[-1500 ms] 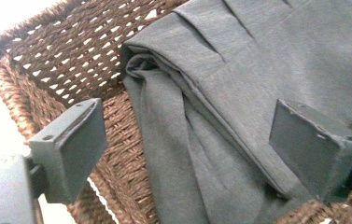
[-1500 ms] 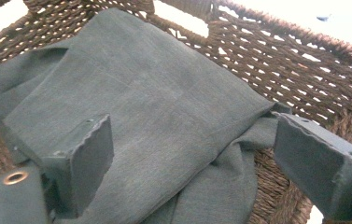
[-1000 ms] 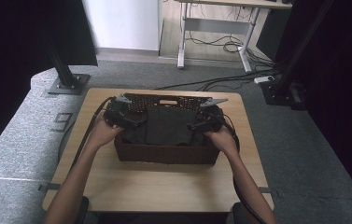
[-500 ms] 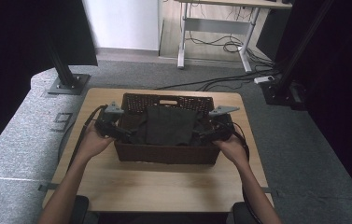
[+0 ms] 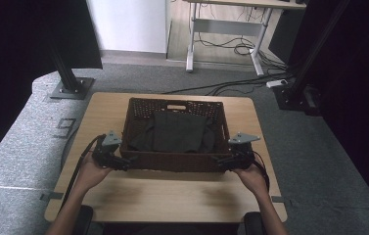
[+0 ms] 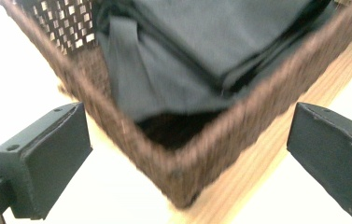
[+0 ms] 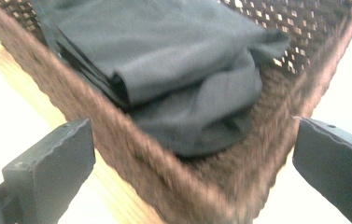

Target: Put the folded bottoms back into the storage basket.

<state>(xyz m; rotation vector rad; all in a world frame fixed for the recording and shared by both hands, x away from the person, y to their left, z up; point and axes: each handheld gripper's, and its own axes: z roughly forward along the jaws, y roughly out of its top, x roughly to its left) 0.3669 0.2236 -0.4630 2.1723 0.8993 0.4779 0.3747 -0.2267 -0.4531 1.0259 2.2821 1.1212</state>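
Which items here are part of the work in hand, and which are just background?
In the job:
woven basket
folded dark cloth lying in it
left gripper and right gripper, both open, one at each near corner

Background:
wooden table
desk frame
floor cables

Basket (image 6: 183,172) far end cut off by top edge in both gripper views; near corner blurred in right gripper view. Dark cloth (image 7: 164,70) cut at top, lower folds hidden under upper layer. High view: jaw gaps too small to judge, basket floor hidden by cloth.
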